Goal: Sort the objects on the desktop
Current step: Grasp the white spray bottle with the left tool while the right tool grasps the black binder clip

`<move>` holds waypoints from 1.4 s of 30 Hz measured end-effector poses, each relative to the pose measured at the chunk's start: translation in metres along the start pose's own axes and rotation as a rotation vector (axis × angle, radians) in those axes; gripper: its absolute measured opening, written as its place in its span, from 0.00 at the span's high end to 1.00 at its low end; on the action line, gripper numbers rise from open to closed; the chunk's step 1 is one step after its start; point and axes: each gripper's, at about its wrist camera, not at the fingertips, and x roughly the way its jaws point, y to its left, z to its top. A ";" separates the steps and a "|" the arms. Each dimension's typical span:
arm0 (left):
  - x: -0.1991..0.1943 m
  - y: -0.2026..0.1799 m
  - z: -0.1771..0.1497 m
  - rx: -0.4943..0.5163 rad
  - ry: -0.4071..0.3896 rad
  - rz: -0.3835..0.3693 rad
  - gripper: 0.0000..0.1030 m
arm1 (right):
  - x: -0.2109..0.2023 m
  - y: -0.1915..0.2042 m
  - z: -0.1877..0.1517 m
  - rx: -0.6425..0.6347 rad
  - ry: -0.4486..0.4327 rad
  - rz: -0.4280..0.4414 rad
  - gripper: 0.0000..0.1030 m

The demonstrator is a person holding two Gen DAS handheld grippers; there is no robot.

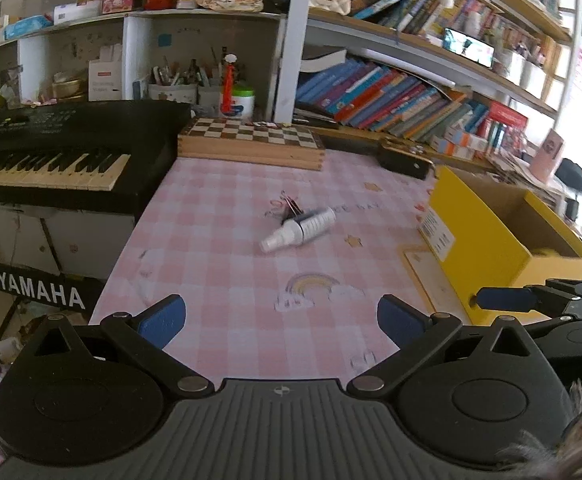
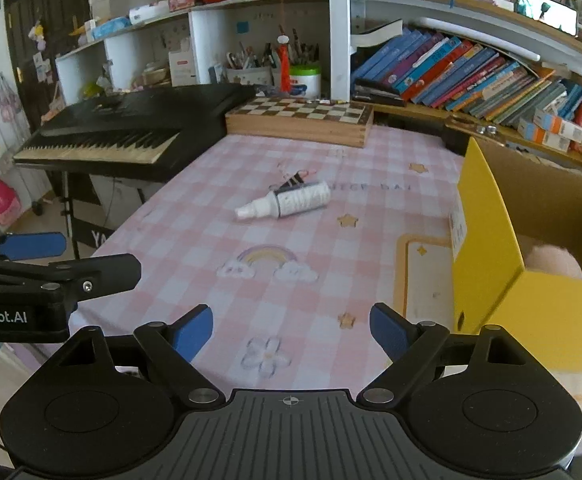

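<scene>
The white spray bottle lies on its side mid-tablecloth, long axis from 8 to 2 o'clock, cap toward 8, touching a binder clip at its 11 o'clock. The yellow box stands at 3 o'clock. Left gripper and right gripper both hold their jaws wide apart, empty.

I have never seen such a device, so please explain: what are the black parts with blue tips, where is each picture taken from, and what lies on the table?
These are two hand-held grippers, one in each of a person's hands, each carrying a camera that looks along its fingers. One picture is from the left gripper, the other from the right gripper. Both are open and hold nothing. On the pink checked tablecloth a white bottle lies on its side, touching a small dark clip. On the right stands an open yellow box.
</scene>
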 end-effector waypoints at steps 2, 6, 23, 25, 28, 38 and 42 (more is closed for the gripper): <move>0.009 0.000 0.007 -0.010 -0.004 0.010 0.00 | 0.010 -0.007 0.009 0.005 0.000 0.007 0.14; 0.028 -0.001 0.021 -0.028 -0.006 0.029 0.00 | 0.024 -0.022 0.026 0.034 0.005 0.022 0.14; 0.091 -0.006 0.052 -0.105 0.007 0.074 0.00 | 0.078 -0.080 0.089 0.158 -0.037 0.030 0.14; 0.100 -0.009 0.053 -0.101 0.010 0.069 0.01 | 0.083 -0.084 0.095 0.163 -0.043 0.037 0.14; 0.118 -0.013 0.058 -0.071 0.028 0.078 0.03 | 0.092 -0.088 0.103 0.165 -0.046 0.042 0.14; 0.174 -0.021 0.064 0.012 0.088 0.079 0.18 | 0.118 -0.097 0.116 0.189 -0.019 0.069 0.14; 0.199 -0.026 0.066 0.051 0.104 0.050 0.20 | 0.124 -0.097 0.119 0.179 -0.008 0.073 0.14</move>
